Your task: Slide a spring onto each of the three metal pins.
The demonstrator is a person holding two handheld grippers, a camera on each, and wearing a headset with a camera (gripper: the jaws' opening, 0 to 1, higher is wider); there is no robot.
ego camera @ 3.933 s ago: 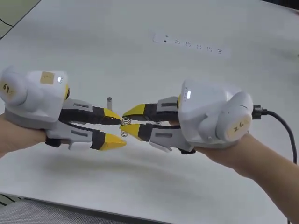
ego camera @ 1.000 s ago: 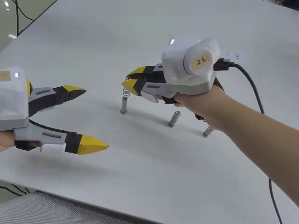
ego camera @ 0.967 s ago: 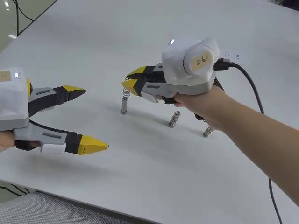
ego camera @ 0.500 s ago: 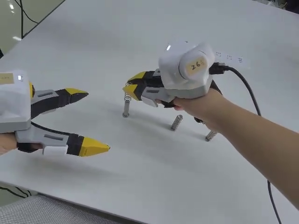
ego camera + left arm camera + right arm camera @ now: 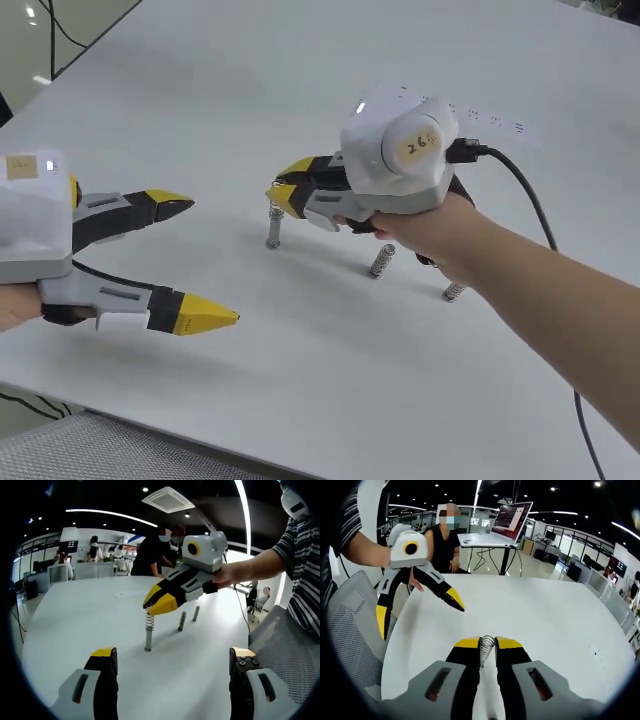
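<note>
1. At the left of the head view, the left claw point(image 5: 212, 261) hangs above the white tabletop point(image 5: 330, 390), jaws spread wide and holding nothing. Its own view shows the same wide gap point(image 5: 173, 655), looking toward the pins.
2. Right of it, well apart, the first metal pin point(image 5: 273, 237) stands upright on the tabletop. A spring point(image 5: 275, 212) sits in line on its top; how far the pin reaches inside it I cannot tell.
3. The right claw point(image 5: 281, 190) is pinched narrow on that spring's upper end, coming in from the right. In the right gripper view the coils point(image 5: 487, 647) show between the yellow tips.
4. Further right, the second pin point(image 5: 381, 261) leans a little, with a spring around it.
5. The third pin point(image 5: 454, 291), also sleeved with a spring, lies partly behind the person's right forearm.
6. A black cable point(image 5: 530, 205) runs from the right claw's housing.
</note>
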